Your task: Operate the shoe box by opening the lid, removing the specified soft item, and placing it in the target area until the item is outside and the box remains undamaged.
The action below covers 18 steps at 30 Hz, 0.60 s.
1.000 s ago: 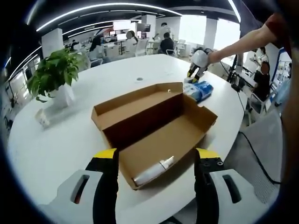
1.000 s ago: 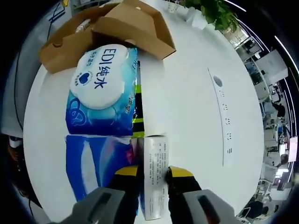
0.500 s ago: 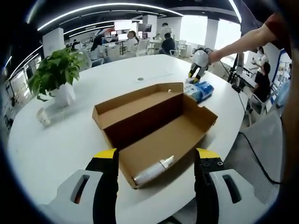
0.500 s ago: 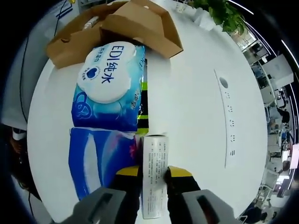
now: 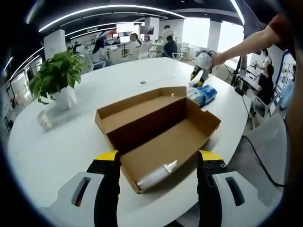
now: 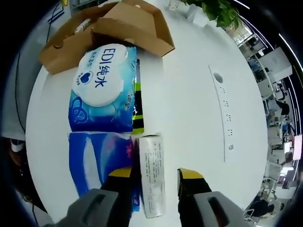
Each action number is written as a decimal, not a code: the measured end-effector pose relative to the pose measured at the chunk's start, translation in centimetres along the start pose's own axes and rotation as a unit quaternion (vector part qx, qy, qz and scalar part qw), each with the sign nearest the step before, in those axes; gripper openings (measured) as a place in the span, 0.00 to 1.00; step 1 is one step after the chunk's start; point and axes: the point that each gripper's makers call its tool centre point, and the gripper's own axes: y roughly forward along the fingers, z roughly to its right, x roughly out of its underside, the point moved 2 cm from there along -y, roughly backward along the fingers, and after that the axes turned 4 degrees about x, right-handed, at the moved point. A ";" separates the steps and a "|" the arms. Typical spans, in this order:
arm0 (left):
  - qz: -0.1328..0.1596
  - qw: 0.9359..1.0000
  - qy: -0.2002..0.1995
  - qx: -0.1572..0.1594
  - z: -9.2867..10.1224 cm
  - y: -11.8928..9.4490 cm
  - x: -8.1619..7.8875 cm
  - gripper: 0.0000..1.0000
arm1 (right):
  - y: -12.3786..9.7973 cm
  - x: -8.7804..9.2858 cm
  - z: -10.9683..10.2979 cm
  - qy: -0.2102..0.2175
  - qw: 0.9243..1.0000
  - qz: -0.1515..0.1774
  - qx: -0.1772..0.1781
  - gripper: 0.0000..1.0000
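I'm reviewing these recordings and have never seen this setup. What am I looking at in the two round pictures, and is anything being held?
A person holds hand-held tongs in each hand; each carries its own fisheye camera. The left gripper view looks past the left tongs, open and holding nothing, at an open cardboard shoe box with a white tube inside, on a white table. The right gripper view looks down past the right tongs, open around a small white carton, beside two blue wipes packs. A potted plant stands nearby.

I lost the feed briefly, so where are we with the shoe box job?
Done: the shoe box lies open and the blue wipes pack is out on the table. In hand: the right gripper is open around a small white carton. Left: a white tube lies in the box; the left gripper is open.
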 end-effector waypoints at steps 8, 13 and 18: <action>0.006 1.000 0.003 0.009 0.4 0.8 -0.5 0.66 | -1.6 -0.6 0.1 0.059 0.997 0.030 0.029 0.42; 0.010 1.000 0.005 0.013 0.5 1.0 -0.8 0.66 | -3.3 -1.0 0.1 0.084 0.994 0.047 0.050 0.46; 0.011 1.000 0.005 0.018 0.5 1.2 -0.9 0.66 | -4.8 -1.7 -0.2 0.104 0.990 0.069 0.061 0.47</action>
